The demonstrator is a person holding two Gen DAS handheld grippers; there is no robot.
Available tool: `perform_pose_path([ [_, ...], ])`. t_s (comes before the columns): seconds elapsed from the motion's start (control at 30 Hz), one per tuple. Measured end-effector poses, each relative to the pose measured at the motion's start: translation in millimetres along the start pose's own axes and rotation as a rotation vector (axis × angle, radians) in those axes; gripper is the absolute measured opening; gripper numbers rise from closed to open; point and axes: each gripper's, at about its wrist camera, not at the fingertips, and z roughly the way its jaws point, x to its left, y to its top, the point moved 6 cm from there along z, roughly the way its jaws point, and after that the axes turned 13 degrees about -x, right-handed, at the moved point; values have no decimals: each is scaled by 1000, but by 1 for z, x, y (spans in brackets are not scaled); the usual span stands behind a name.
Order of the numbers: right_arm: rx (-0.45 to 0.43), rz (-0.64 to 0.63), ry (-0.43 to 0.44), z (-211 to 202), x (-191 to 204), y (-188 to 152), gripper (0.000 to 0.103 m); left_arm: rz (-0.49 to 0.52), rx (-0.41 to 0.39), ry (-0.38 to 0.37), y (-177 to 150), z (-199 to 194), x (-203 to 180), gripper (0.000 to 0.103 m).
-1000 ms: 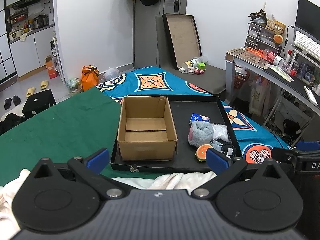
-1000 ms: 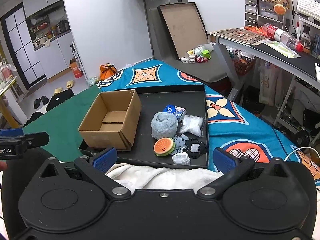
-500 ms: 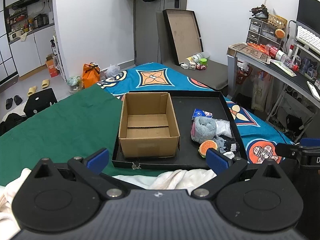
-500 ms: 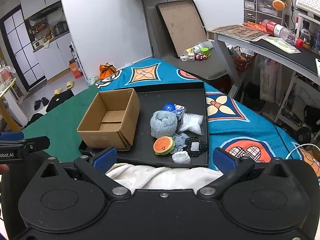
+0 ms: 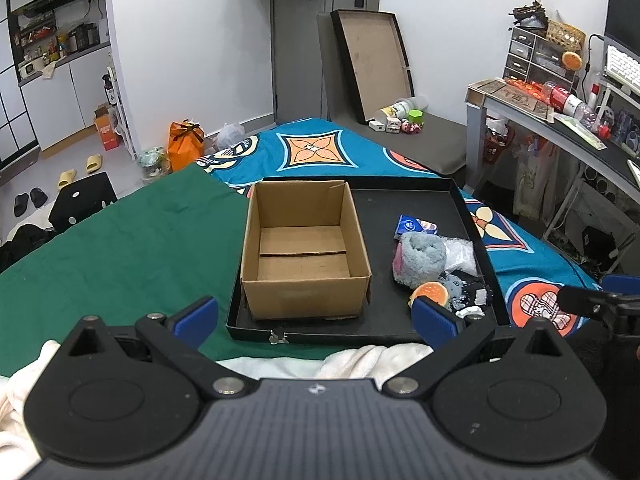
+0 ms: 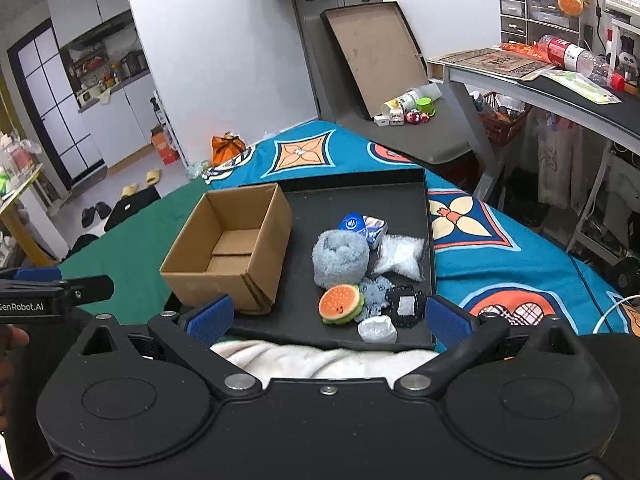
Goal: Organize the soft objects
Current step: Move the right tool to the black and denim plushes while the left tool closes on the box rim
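An open, empty cardboard box [image 5: 304,252] [image 6: 232,256] stands in the left half of a black tray [image 5: 400,204] [image 6: 360,196] on the bed. Right of it lie a fluffy grey-blue roll [image 5: 420,258] [image 6: 340,258], a burger-shaped plush [image 5: 430,292] [image 6: 341,304], a blue packet [image 6: 362,225], a clear bag [image 6: 400,258], black and grey crocheted pieces [image 6: 404,306] and a small white lump [image 6: 377,329]. My left gripper [image 5: 316,318] is open in front of the box. My right gripper [image 6: 328,320] is open just short of the burger plush. Neither holds anything.
A white fluffy blanket [image 5: 360,358] [image 6: 320,356] lies at the tray's near edge. Green cloth [image 5: 120,240] covers the bed's left, a blue patterned sheet [image 6: 500,248] its right. A desk [image 6: 560,92] stands at right, and a flat tray lid [image 5: 376,60] leans on the wall.
Both grippers have moved forward toward the tray, so the box and soft items appear closer and larger. Both stay open and nothing on the tray has moved.
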Motion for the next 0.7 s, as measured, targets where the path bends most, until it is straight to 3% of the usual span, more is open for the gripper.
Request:
perform_pose_path([
  [0.3,-1,50,24,23,-14,-3,102,10,29,18,0,26,5,102],
  [0.7,35,121,24,62,-34,-14,90,12,58,45,0,56,18,100],
])
